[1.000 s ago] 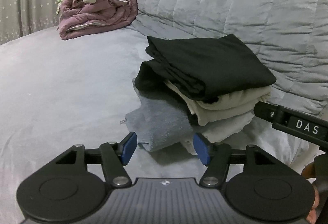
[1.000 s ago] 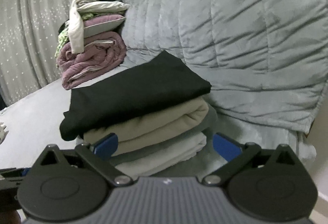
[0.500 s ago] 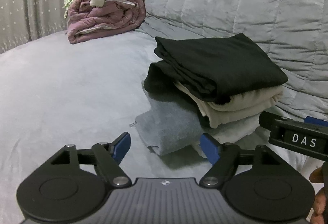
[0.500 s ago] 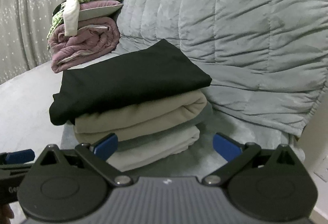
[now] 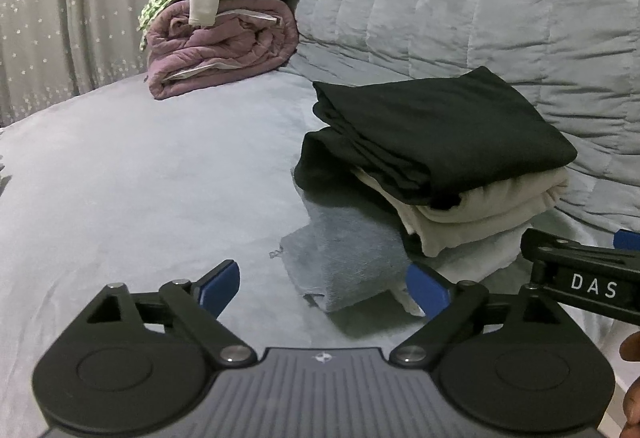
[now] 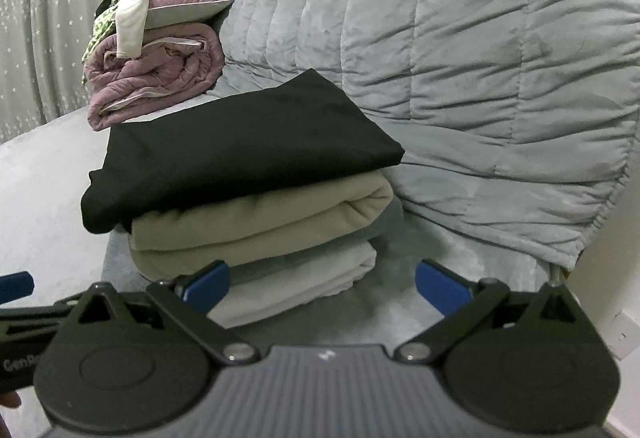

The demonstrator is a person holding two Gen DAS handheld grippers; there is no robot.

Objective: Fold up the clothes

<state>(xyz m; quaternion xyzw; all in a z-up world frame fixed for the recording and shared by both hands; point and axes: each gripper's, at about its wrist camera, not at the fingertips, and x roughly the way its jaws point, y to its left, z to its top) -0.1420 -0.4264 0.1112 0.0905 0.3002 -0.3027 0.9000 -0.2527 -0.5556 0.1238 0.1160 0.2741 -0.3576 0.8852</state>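
Note:
A stack of folded clothes lies on the grey bed: a black garment (image 5: 440, 129) (image 6: 244, 149) on top, a beige one (image 5: 484, 213) (image 6: 260, 226) under it, a pale grey-white one (image 6: 304, 286) and a darker grey one (image 5: 344, 262) at the bottom. My left gripper (image 5: 326, 288) hovers in front of the grey garment's corner, its jaws opening wide, nothing between them. My right gripper (image 6: 322, 284) stands open just before the stack's near side, its left pad beside the pale layer, gripping nothing. The right gripper's arm shows at the left view's right edge.
A pile of unfolded laundry on a rolled mauve blanket (image 5: 220, 37) (image 6: 156, 73) sits at the back. A quilted grey cover (image 5: 480, 9) (image 6: 480, 69) rises behind the stack. A starred curtain (image 5: 60, 17) hangs at left. A white wall with a socket (image 6: 624, 334) is at right.
The left gripper's jaws have spread wider. Both views have shifted slightly, so the stack sits a bit further right in the left view and a little closer in the right view.

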